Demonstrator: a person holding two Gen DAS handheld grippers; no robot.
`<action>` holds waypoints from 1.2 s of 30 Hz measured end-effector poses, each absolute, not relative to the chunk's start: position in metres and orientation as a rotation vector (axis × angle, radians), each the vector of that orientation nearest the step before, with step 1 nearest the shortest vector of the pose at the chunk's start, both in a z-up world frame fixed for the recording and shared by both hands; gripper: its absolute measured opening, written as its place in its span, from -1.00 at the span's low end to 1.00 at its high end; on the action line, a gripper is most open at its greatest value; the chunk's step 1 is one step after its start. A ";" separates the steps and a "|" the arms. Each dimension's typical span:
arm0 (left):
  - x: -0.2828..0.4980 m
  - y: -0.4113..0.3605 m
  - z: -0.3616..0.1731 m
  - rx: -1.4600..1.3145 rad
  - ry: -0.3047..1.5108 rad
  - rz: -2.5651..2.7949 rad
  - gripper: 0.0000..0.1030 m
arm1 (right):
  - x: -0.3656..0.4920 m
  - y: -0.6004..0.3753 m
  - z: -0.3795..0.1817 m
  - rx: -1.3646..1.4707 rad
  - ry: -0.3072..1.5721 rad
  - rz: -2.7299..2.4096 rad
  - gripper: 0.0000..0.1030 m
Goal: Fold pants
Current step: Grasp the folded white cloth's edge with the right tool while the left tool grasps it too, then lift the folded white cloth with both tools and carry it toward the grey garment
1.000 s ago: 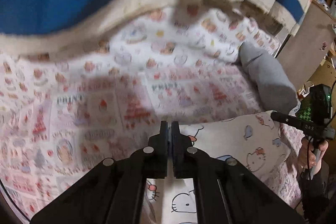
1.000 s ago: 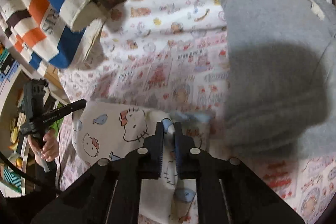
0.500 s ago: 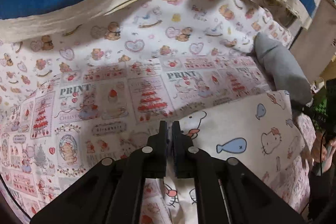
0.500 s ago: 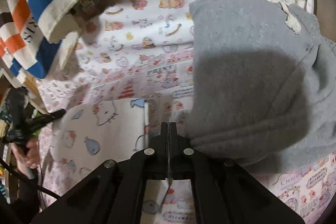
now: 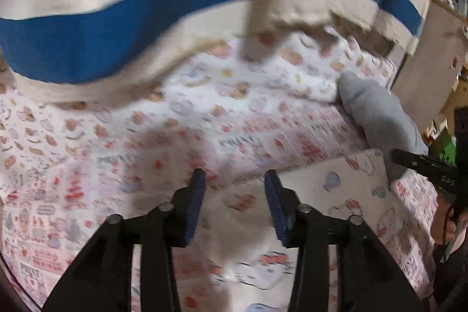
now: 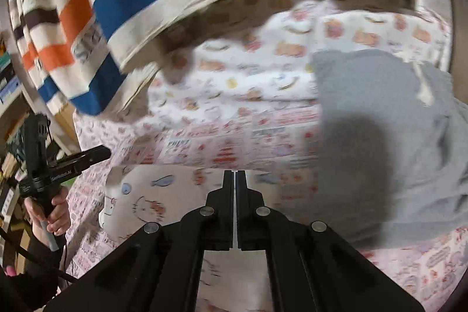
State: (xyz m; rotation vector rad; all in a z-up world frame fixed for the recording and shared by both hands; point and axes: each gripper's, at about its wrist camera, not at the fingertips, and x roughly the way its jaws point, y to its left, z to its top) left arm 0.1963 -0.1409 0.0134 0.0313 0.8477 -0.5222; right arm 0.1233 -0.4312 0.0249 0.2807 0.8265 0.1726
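Two grippers hang over the bed. The left gripper point(image 5: 234, 189) has just been opening its jaws, with nothing pinched between them. The right gripper point(image 6: 235, 180) is squeezed tight on nothing. Under both lie the folded cat-print pants point(image 6: 163, 195) on the pink bedsheet point(image 5: 146, 136), beside a grey garment point(image 6: 380, 136). A striped blanket point(image 5: 117, 19) hangs behind.

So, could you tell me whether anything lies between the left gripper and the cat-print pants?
Nothing visible does. The left gripper hangs right over the pants. Its jaws have just been opening, with no cloth pinched between them. The grey garment lies off to the side, beside the pants.
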 end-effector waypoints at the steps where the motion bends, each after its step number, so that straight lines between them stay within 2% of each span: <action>1: 0.194 -0.146 0.008 0.037 0.865 -0.528 -0.60 | 0.127 -0.422 0.021 0.271 0.850 0.180 -1.00; 2: 0.191 -0.150 0.003 0.033 0.879 -0.541 -0.64 | 0.132 -0.414 0.016 0.260 0.883 0.178 -1.00; 12: 0.184 -0.165 -0.027 0.070 0.930 -0.543 -0.64 | 0.144 -0.405 -0.033 0.267 1.021 0.171 -1.00; 36: 0.176 -0.162 -0.036 0.071 0.889 -0.545 -0.48 | 0.130 -0.407 -0.033 0.275 0.936 0.180 -0.99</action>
